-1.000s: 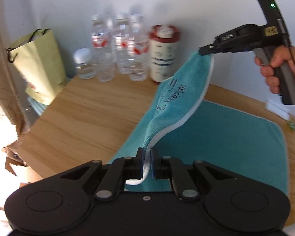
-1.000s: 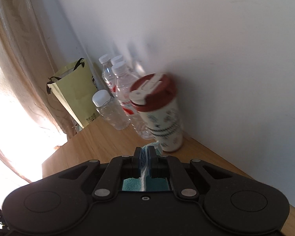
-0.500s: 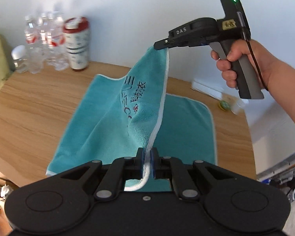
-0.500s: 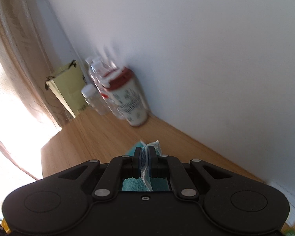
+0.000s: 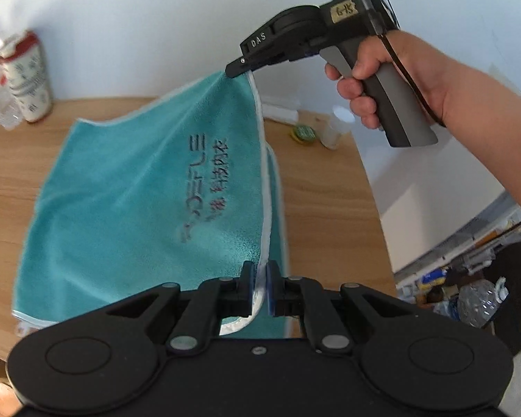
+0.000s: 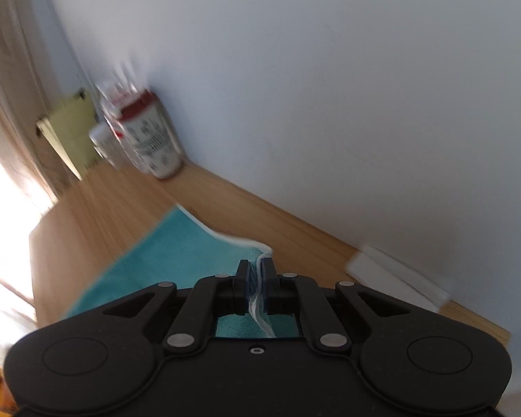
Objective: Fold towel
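Black hand-held gripper [image 5: 258,274] with silver pivot screws, blue pads; the other [image 5: 239,67] grey-handled, marked "DAS".

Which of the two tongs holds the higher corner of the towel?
The right tongs: they pinch the towel corner high above the table, while the left tongs grip the same white-trimmed edge lower down.

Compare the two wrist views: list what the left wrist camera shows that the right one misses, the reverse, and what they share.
Left wrist only: the person's hand gripping the right gripper from outside, the dark lettering on the towel, a small green-lidded item, and clutter beyond the table's edge.

Right wrist only: the yellow-green bag and a curtain by the wall.

Both: the teal towel, each gripper shut on its white edge, the left gripper, the wooden table, the red-lidded canister and the white wall.
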